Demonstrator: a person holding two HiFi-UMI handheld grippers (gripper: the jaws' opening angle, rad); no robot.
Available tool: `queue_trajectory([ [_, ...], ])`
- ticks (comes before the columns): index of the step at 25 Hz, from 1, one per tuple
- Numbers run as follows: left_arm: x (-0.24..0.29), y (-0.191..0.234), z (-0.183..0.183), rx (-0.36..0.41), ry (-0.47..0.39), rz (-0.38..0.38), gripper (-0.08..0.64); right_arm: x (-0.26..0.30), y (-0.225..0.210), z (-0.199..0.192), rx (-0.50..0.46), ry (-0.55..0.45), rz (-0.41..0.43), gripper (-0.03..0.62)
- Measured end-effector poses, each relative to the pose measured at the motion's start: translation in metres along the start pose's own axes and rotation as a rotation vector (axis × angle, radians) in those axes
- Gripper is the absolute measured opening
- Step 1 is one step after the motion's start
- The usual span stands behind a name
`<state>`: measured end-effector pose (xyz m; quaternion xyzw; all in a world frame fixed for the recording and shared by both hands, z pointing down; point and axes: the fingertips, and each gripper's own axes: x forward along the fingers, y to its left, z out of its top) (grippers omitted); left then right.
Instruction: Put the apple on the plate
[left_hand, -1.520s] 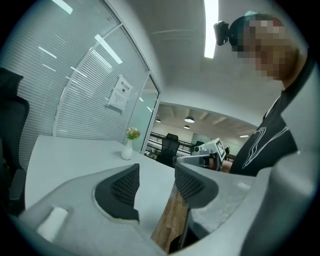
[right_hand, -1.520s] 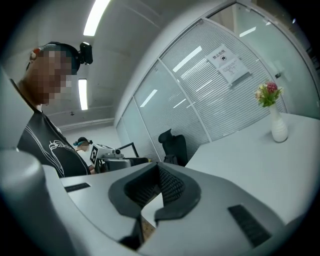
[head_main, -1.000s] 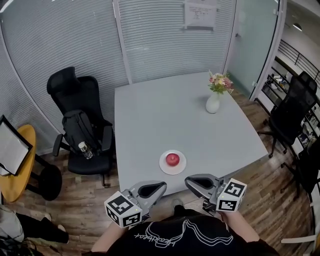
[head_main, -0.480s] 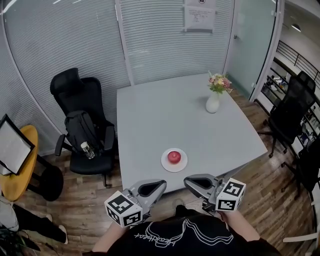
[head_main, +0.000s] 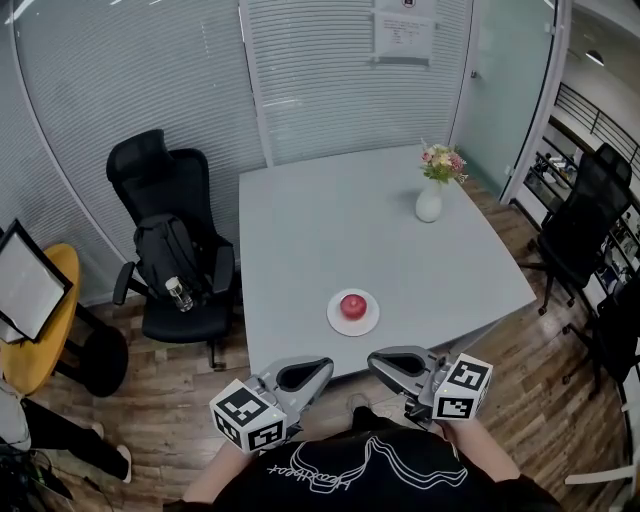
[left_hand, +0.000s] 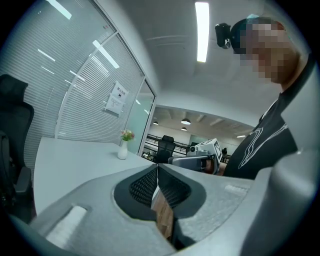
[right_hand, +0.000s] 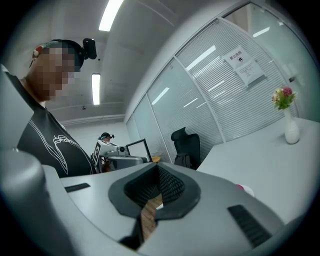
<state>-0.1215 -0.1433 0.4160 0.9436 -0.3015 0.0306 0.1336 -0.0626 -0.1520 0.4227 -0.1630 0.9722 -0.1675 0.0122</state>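
Note:
A red apple (head_main: 353, 305) rests on a small white plate (head_main: 336, 321) near the front edge of the grey table (head_main: 330, 220). Both grippers hover off the table, in front of that edge and close to my body. My left gripper (head_main: 325, 366) (left_hand: 157, 168) is shut with nothing between its jaws. My right gripper (head_main: 374, 362) (right_hand: 159, 168) is shut and empty too. The two point towards each other, below the plate in the head view. In the right gripper view, only an edge of the plate (right_hand: 247, 190) shows past the jaw.
A white vase of flowers (head_main: 431, 198) (left_hand: 123, 149) (right_hand: 290, 128) stands at the table's far right. A black office chair with a backpack (head_main: 172, 250) is left of the table, another chair (head_main: 580, 225) to the right. A yellow round table (head_main: 35, 330) stands far left.
Both grippers stay shut and keep their places in the head view. The table, plate and apple have drifted a little up and to the right in the picture.

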Motion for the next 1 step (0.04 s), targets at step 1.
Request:
queue_trajectory([
  [1,-0.0019,-0.0012,-0.0009,0.002,0.001,0.000,0.015,-0.0002,0.0018,-0.0007,0.002,-0.002,0.000,0.008],
])
